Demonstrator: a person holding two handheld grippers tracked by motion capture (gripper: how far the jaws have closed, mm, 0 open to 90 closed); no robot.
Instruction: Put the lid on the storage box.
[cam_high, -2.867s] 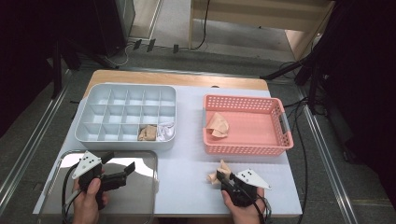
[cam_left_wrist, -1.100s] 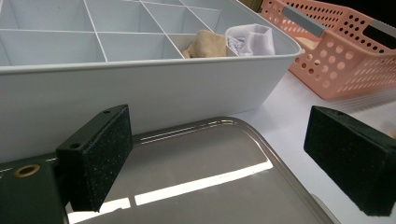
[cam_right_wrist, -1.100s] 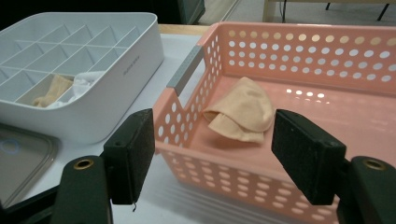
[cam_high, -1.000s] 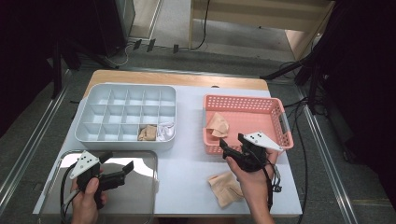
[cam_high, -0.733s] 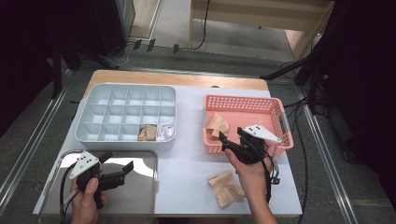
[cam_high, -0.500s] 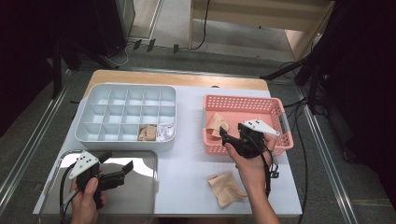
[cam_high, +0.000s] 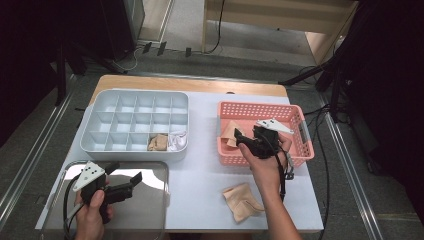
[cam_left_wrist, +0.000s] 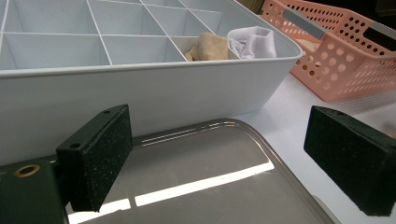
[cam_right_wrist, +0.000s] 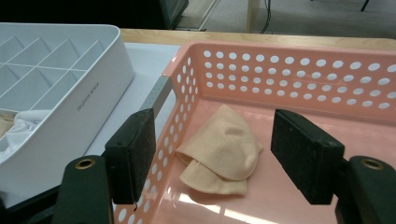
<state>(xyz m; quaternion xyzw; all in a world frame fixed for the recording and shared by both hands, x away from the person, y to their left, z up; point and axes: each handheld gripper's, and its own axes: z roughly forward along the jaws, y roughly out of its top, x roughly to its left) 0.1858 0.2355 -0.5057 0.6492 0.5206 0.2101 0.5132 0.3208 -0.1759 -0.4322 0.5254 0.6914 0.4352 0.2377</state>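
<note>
A pink perforated basket (cam_high: 300, 150) (cam_right_wrist: 299, 70) at the right holds a folded tan cloth (cam_high: 229, 134) (cam_right_wrist: 219, 149). My right gripper (cam_high: 240, 137) (cam_right_wrist: 215, 156) hovers open over the basket's left part, its jaws either side of that cloth and nothing held. Another tan cloth (cam_high: 242, 202) lies on the white mat near the front edge. A grey divided tray (cam_high: 100, 120) (cam_left_wrist: 140, 88) holds a tan cloth (cam_high: 158, 143) (cam_left_wrist: 208, 46) and a white cloth (cam_high: 177, 141) (cam_left_wrist: 250, 41) in its front right cells. My left gripper (cam_high: 125, 181) (cam_left_wrist: 224, 158) stands open and empty above the steel tray (cam_high: 150, 215) (cam_left_wrist: 196, 168).
The white mat (cam_high: 205, 165) covers a wooden table whose far edge (cam_high: 190, 84) shows. Cables trail from both grippers. Dark stands and floor rails flank the table. Most cells of the divided tray are empty.
My right gripper has travelled from the front of the mat, leaving a tan cloth there, away and up to the basket, edging further over it in the last second. The left gripper stayed still.
</note>
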